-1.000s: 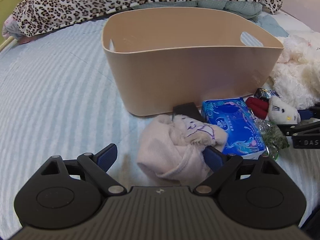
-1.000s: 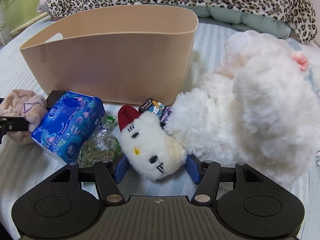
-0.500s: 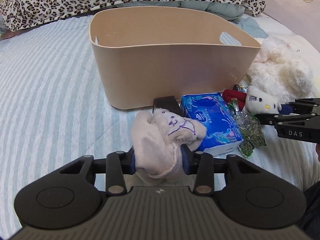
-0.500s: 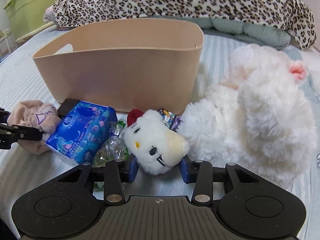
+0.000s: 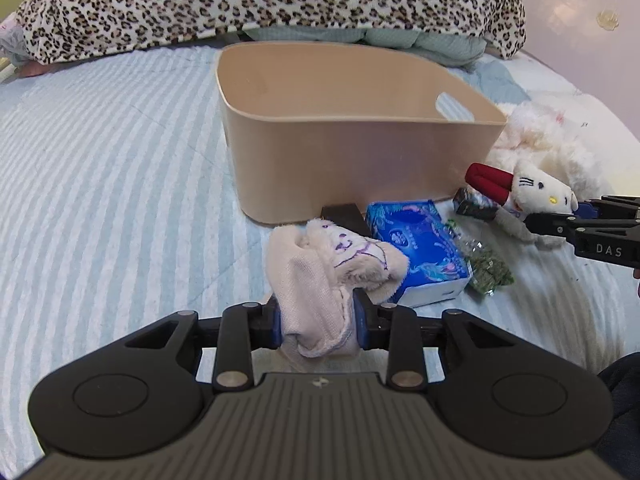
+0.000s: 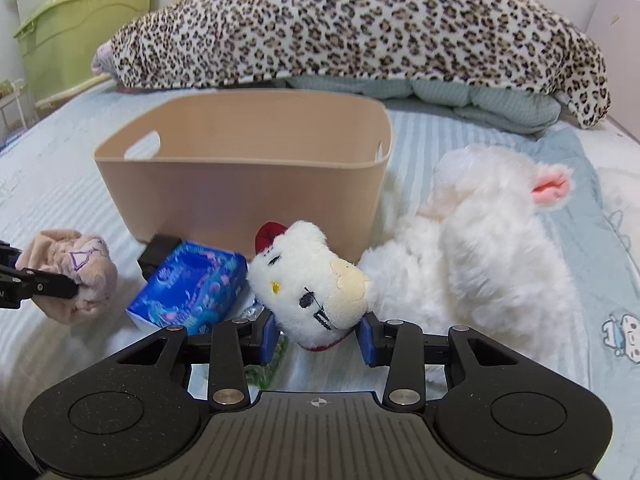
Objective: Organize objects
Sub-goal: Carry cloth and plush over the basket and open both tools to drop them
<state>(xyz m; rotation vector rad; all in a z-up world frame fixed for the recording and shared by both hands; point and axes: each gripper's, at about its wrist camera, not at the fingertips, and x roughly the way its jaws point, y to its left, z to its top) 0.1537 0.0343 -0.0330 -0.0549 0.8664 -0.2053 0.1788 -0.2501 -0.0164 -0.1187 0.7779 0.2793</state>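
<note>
My left gripper (image 5: 318, 326) is shut on a crumpled pink cloth (image 5: 320, 276) and holds it just above the striped bed. The cloth also shows at the left of the right wrist view (image 6: 76, 272). My right gripper (image 6: 316, 338) is shut on a small white cat plush (image 6: 316, 284) with a red bow, lifted off the bed; it shows at the right of the left wrist view (image 5: 532, 196). An empty beige basket (image 5: 360, 160) stands behind both, also in the right wrist view (image 6: 248, 200).
A blue tissue pack (image 5: 416, 252), a dark small box (image 5: 340, 214), a clear bag of green bits (image 5: 486, 272) and a small dark packet (image 5: 474, 204) lie before the basket. A big white plush (image 6: 480, 260) lies right. A leopard blanket (image 6: 360, 28) is behind.
My left gripper closed on the pink cloth and lifted it. My right gripper closed on the cat plush and raised it off the bed.
</note>
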